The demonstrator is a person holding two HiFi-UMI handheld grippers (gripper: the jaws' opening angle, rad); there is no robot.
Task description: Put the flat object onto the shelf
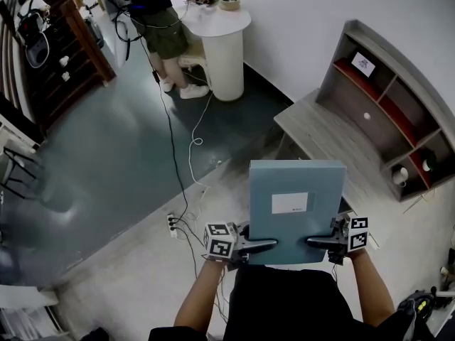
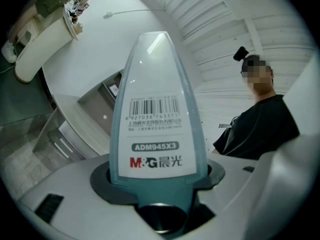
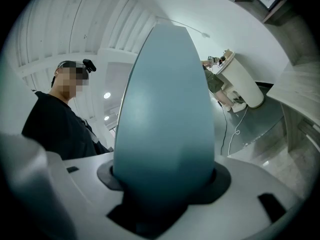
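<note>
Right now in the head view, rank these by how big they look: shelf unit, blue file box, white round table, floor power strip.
1. shelf unit
2. blue file box, close behind; it is nearest the camera, so the order of these two is unsure
3. white round table
4. power strip, smallest by far

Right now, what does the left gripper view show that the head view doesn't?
Only the left gripper view: the barcode sticker on the edge of the blue folder, and the ceiling. Only the head view: the folder's top label and the right gripper clamping it. Both: the folder, the shelf, the round white table.
</note>
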